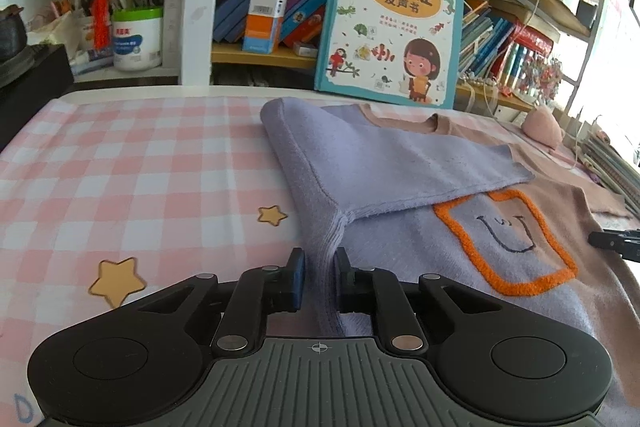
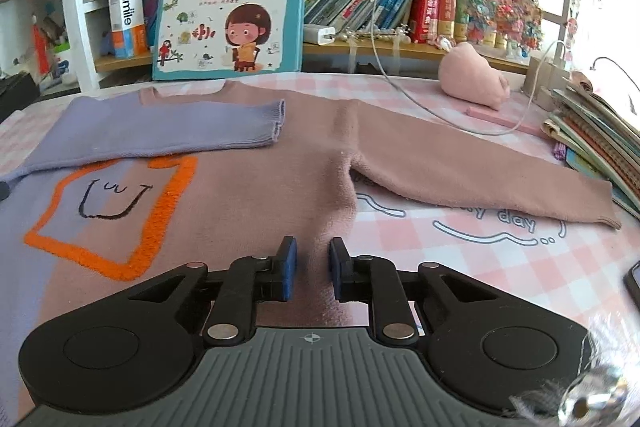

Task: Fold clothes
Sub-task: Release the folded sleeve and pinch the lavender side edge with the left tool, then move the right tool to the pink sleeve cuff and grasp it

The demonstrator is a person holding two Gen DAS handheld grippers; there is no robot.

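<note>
Sweater (image 2: 256,195) spread flat across my desk (image 1: 120,155), collar toward far edge by bookshelf. Lilac sleeve (image 1: 384,163) folded over chest; pink sleeve (image 2: 480,175) stretched toward right edge. My left claw (image 1: 319,281) clenched on bunched lilac side fabric. My right claw (image 2: 312,267) clenched on pink fabric ridge.

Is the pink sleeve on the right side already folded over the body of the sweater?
No, the pink sleeve lies stretched out flat on the checked cloth, away from the sweater's body.
</note>
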